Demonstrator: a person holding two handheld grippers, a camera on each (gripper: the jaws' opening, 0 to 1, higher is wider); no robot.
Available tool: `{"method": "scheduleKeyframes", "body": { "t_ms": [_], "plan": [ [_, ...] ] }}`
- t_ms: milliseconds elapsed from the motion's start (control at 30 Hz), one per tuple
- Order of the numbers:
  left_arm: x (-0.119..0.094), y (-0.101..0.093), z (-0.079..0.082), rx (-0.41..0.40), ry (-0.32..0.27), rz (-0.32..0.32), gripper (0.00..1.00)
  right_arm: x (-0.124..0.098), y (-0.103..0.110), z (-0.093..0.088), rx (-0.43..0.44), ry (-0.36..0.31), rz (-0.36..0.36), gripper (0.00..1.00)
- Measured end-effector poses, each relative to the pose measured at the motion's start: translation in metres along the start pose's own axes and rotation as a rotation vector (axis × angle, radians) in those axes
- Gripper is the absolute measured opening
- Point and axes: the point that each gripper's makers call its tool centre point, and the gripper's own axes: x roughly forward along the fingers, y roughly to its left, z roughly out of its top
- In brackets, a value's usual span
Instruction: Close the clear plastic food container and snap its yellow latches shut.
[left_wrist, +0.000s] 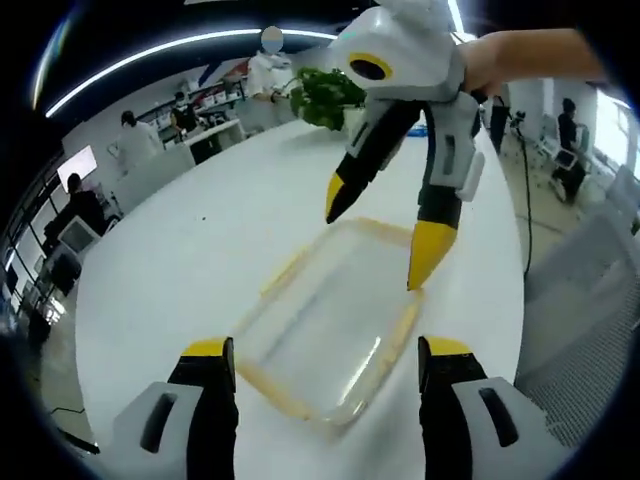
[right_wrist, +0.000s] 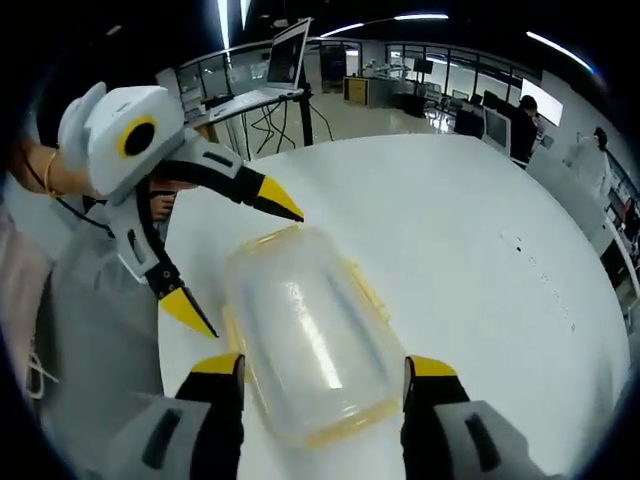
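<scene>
The clear food container (left_wrist: 325, 330) sits flat on the round white bench (left_wrist: 190, 250), lid on top by the look of it, its yellow latches (left_wrist: 405, 325) lying along the rims, and both grippers are closing in on it from opposite ends. From the left gripper view, the left gripper (left_wrist: 325, 350) has its jaws spread wide, empty, straddling the near short end, with the container's long axis running straight away toward the right gripper (left_wrist: 375, 245), which hangs over the far end, jaws parted and tips pointing down, one tip just beside the far right corner. Swing to the right gripper view and it's the mirror: the right gripper (right_wrist: 320, 365) gapes around its near end, gripping nothing, the domed lid (right_wrist: 305, 330) stretching away toward the left gripper (right_wrist: 240, 265), poised open just past the far corner. Neither looks nearer; each has its own end. I can't tell whether any latch is snapped yet. Plenty of bare bench to one side, but the edge (right_wrist: 185, 345) runs close along the other long side, so I'd press straight down, not shove sideways.
</scene>
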Motion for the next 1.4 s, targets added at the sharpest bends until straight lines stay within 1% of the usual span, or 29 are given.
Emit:
{"method": "scheduleKeyframes", "body": {
  "t_ms": [133, 200, 267, 333, 400, 433, 500, 667, 800, 900, 1100, 1200, 1400],
  "plan": [
    [0.001, 0.005, -0.004, -0.003, 0.014, 0.004, 0.72, 0.002, 0.0, -0.001, -0.02, 0.007, -0.01, 0.65],
    [0.003, 0.004, -0.006, -0.003, 0.022, -0.01, 0.71, 0.003, 0.0, -0.002, -0.048, 0.02, -0.019, 0.65],
    [0.005, 0.003, -0.009, 0.017, 0.036, -0.023, 0.7, 0.003, 0.0, -0.002, -0.041, 0.015, -0.012, 0.65],
    [0.006, 0.002, -0.012, 0.016, 0.048, -0.038, 0.7, 0.004, 0.002, -0.002, -0.033, 0.011, -0.004, 0.66],
    [0.007, 0.002, -0.012, 0.032, 0.049, -0.039, 0.72, 0.006, 0.005, -0.004, 0.001, 0.017, 0.011, 0.66],
    [0.008, 0.003, -0.014, 0.03, 0.056, -0.037, 0.72, 0.006, 0.003, -0.002, -0.012, 0.008, 0.004, 0.66],
    [0.008, 0.003, -0.014, 0.033, 0.052, -0.037, 0.72, 0.005, 0.002, -0.002, 0.003, 0.006, 0.0, 0.64],
    [0.009, 0.003, -0.015, 0.051, 0.051, -0.027, 0.72, 0.005, 0.002, 0.0, -0.018, -0.006, 0.015, 0.63],
    [0.01, 0.004, -0.014, 0.041, 0.054, -0.014, 0.72, 0.006, 0.0, 0.0, -0.035, 0.001, 0.027, 0.63],
    [0.013, 0.006, -0.014, 0.044, 0.053, 0.002, 0.72, 0.007, -0.004, 0.001, -0.042, 0.004, 0.034, 0.63],
    [0.018, 0.014, -0.011, 0.04, 0.052, 0.006, 0.72, 0.009, -0.013, 0.004, -0.048, -0.002, 0.039, 0.63],
    [0.02, 0.019, -0.009, 0.033, 0.063, 0.012, 0.72, 0.01, -0.018, 0.006, -0.054, -0.005, 0.044, 0.63],
    [0.029, 0.032, -0.004, 0.03, 0.071, 0.015, 0.72, 0.013, -0.034, 0.012, -0.059, -0.009, 0.049, 0.63]
  ]
}}
